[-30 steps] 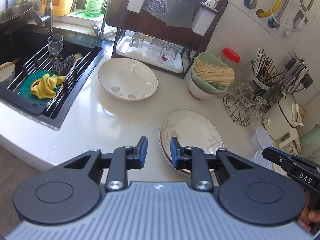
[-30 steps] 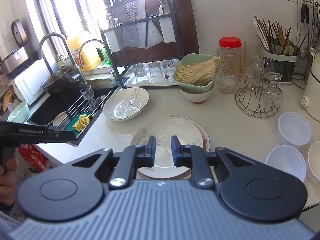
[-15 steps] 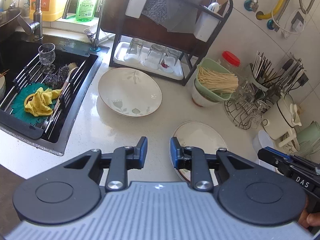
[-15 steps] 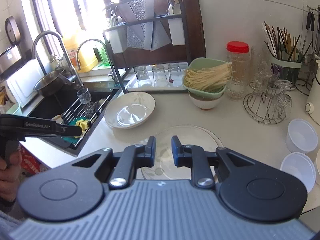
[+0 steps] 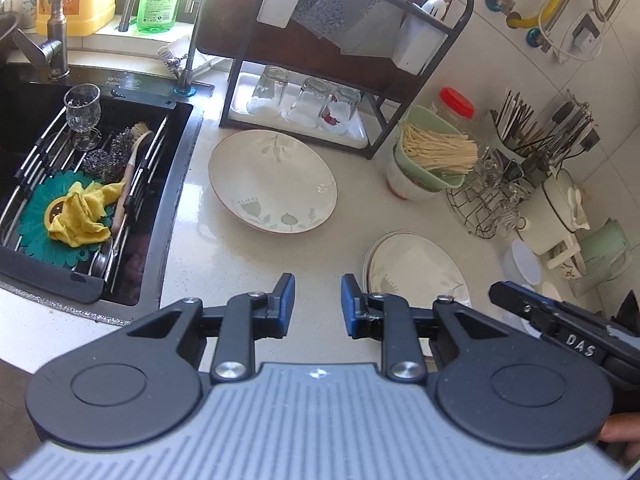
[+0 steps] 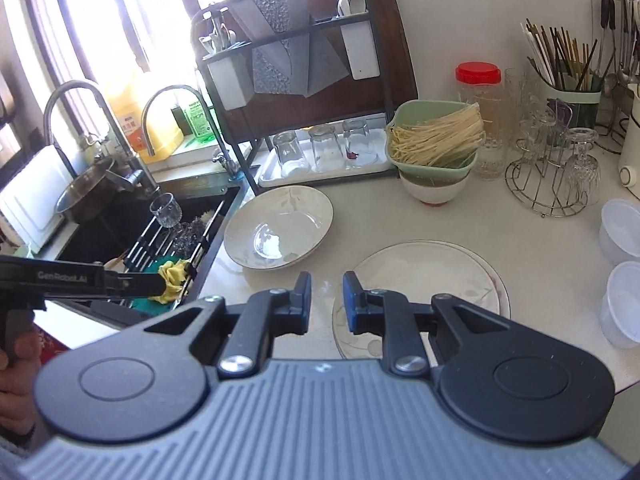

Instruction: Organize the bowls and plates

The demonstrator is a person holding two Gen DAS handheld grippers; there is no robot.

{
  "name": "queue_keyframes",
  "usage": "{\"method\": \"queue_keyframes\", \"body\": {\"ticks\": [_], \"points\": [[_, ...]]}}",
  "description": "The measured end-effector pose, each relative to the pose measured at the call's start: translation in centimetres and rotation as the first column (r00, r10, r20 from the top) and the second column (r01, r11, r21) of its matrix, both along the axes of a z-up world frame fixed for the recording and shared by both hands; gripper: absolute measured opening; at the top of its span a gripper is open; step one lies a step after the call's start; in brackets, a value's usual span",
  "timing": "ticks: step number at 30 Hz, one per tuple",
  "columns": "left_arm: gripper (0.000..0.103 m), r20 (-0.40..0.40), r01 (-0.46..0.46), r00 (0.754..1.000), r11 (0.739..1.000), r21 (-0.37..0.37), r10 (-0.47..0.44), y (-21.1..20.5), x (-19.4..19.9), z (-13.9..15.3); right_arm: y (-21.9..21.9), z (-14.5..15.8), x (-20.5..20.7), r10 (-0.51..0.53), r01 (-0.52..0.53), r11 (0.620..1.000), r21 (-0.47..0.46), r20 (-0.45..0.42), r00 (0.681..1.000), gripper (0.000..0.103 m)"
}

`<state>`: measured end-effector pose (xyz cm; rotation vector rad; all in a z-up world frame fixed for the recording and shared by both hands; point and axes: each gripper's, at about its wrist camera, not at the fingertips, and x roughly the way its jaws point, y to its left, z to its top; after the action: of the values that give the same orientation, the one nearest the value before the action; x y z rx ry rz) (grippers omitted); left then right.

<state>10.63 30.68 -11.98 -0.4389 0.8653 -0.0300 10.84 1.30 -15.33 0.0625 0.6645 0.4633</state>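
Note:
A wide shallow white bowl (image 5: 272, 180) with leaf print sits on the counter in front of the dish rack; it also shows in the right wrist view (image 6: 278, 232). A stack of flat plates (image 5: 416, 270) lies to its right, near the counter's front (image 6: 424, 280). My left gripper (image 5: 317, 304) is open and empty, above bare counter between bowl and plates. My right gripper (image 6: 326, 300) is open and empty, just left of the plates' near rim. A green bowl of noodles (image 6: 436, 140) sits on a white bowl (image 6: 434, 192).
The sink (image 5: 80, 184) with rack, glass and yellow cloth is at the left. A black dish rack (image 6: 304, 80) with upturned glasses stands at the back. A wire glass holder (image 6: 552, 176), chopstick holder (image 6: 568, 80) and plastic cups (image 6: 622, 232) are at the right.
Both grippers have drawn back and shifted left, so the plates now sit to the right of the fingers. Both stay open.

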Motion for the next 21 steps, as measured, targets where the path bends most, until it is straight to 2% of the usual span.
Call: {"method": "queue_keyframes", "body": {"ticks": [5, 12, 14, 19, 21], "points": [[0.03, -0.007, -0.011, 1.0, 0.999, 0.043, 0.011, 0.4, 1.0, 0.0, 0.9, -0.8, 0.8, 0.009, -0.009, 1.0, 0.004, -0.045, 0.999, 0.021], [0.047, -0.033, -0.014, 0.999, 1.0, 0.017, 0.014, 0.3, 3.7, -1.5, 1.8, -1.7, 3.6, 0.048, -0.048, 0.999, -0.003, -0.06, 0.997, 0.021], [0.048, -0.043, -0.025, 0.999, 0.999, 0.021, 0.026, 0.5, 4.6, -2.0, 2.0, -1.9, 4.6, 0.046, -0.046, 0.999, -0.009, -0.058, 0.997, 0.021], [0.053, -0.062, -0.06, 0.996, 0.996, 0.069, 0.065, 1.2, 7.0, -3.0, 1.9, -2.2, 7.5, 0.047, -0.046, 0.999, 0.01, -0.057, 0.997, 0.021], [0.054, -0.08, -0.075, 0.993, 0.992, 0.101, 0.084, 1.6, 7.9, -3.5, 1.9, -2.3, 8.5, 0.078, -0.077, 0.997, 0.023, -0.051, 0.996, 0.021]]}}
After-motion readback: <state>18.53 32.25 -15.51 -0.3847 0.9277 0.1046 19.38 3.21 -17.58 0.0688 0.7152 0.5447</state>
